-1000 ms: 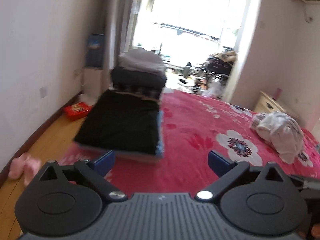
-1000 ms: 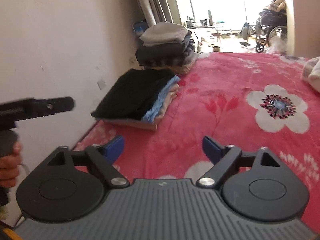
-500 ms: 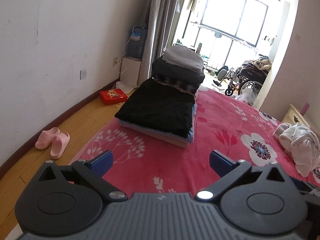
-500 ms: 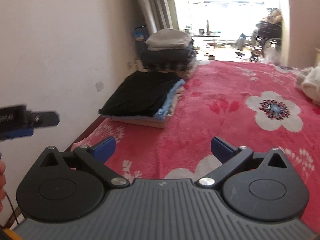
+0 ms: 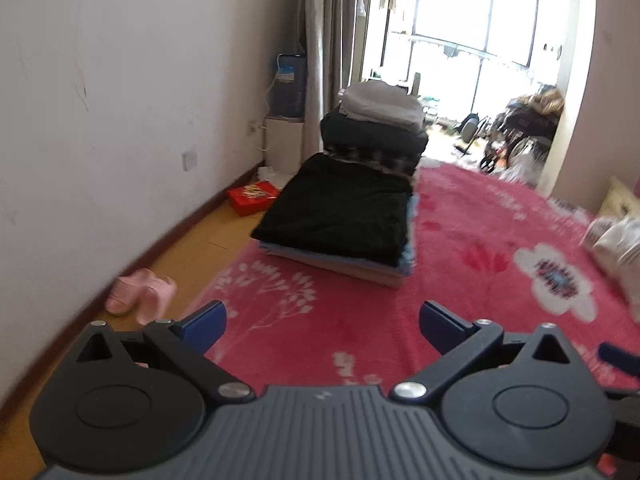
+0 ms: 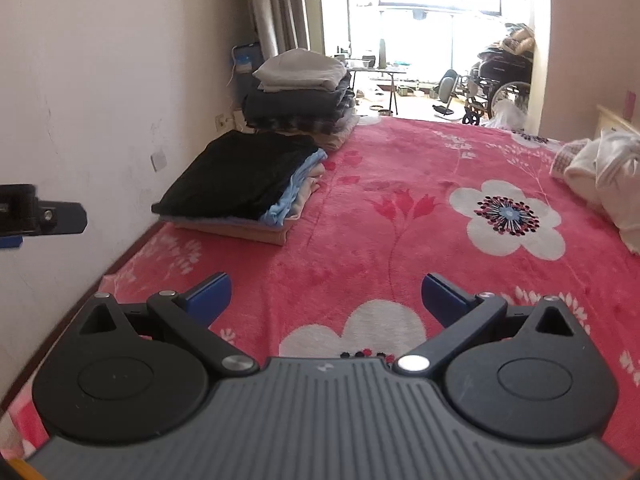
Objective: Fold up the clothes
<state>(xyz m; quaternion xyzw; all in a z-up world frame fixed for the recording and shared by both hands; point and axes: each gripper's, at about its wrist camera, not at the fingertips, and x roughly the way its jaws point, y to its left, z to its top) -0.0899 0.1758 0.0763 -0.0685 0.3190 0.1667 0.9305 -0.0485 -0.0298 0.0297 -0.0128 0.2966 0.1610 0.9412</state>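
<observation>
Moved: right claw (image 6: 326, 294) has just been opening, nothing between its jaws.
Left claw (image 5: 322, 322): apart, empty.
Stack (image 6: 240, 188): folded at bed (image 6: 400, 240) edge, leaving room.
Unfolded clothes (image 6: 600, 176): far right, waiting.

A: What carries the clothes?

B: A bed with a red flowered blanket (image 6: 400, 208). Near its left edge lies a low folded stack (image 6: 244, 188), black on top, light blue and beige below.

A: And behind it?

B: A taller folded pile (image 6: 300, 92), grey on top, just beside the first. At the right edge lies a crumpled white garment (image 6: 600, 176).
</observation>
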